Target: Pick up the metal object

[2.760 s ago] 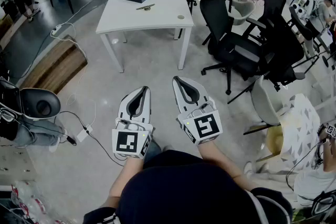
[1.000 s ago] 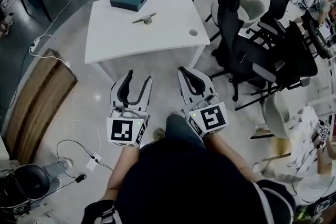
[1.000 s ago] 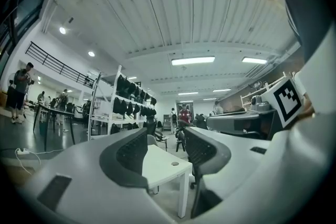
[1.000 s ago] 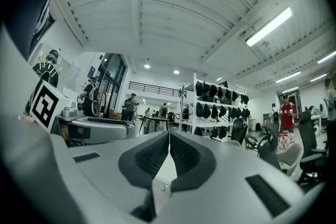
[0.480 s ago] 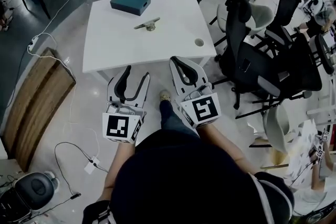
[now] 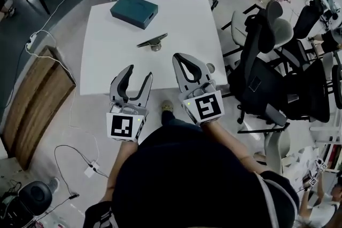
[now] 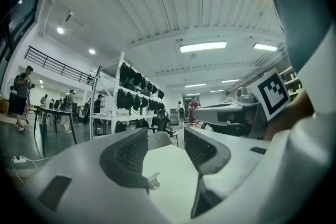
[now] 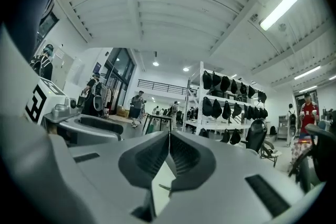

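Observation:
The metal object [image 6: 153,41], a slim silvery piece on a small round base, lies near the middle of the white table [image 6: 107,61]. My left gripper [image 6: 139,73] hovers open at the table's near edge, short of the object, with nothing between its fingers. In the left gripper view the object [image 7: 154,182] shows low between the parted jaws of the left gripper [image 7: 165,136]. My right gripper [image 6: 179,56] is held beside the left one, shut and empty, just near-right of the object. In the right gripper view its pads meet at the right gripper [image 8: 169,135].
A teal box [image 6: 133,10] rests on the table's far left part, and a round grommet [image 6: 210,68] sits near its right edge. Black office chairs [image 6: 267,77] crowd the right side. A wooden panel [image 6: 32,99] and floor cables [image 6: 80,157] lie to the left.
The person has walked up to the table, which was far ahead and is now right below. Both grippers have reached its near edge; left stays open, right stays shut.

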`<state>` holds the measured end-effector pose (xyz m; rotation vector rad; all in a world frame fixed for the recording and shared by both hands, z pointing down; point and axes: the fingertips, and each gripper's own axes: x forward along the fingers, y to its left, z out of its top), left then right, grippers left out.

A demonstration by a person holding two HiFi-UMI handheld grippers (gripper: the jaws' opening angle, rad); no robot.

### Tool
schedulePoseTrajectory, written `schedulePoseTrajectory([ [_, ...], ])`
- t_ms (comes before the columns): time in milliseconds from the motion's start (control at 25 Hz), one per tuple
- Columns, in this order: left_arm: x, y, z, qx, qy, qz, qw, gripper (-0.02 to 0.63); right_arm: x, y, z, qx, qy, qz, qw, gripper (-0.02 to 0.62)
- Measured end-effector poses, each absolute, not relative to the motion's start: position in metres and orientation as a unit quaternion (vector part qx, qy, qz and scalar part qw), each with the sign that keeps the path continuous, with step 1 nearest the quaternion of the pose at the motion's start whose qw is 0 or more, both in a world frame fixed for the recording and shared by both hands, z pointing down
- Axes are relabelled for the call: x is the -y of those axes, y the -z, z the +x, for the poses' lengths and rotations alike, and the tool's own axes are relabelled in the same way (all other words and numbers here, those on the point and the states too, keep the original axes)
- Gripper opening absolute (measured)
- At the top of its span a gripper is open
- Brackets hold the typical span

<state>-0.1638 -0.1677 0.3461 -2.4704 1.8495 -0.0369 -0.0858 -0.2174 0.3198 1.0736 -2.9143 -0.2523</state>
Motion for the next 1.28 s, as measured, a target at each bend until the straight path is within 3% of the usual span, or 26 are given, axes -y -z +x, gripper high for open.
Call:
schedulePoseTrajectory([
  [400,0.278,-0.390,-0.172,-0.614,0.046,-0.788,0.004,0.202,0.320,-0.362,-0.109,0.952,0.065,0.295,0.043,0.028],
  [1280,0.355,-0.471,-0.170,-0.538,0.197,-0.818,-0.053,0.202,0.380,-0.435,-0.102,0.938,-0.015,0.331,0.100,0.028],
])
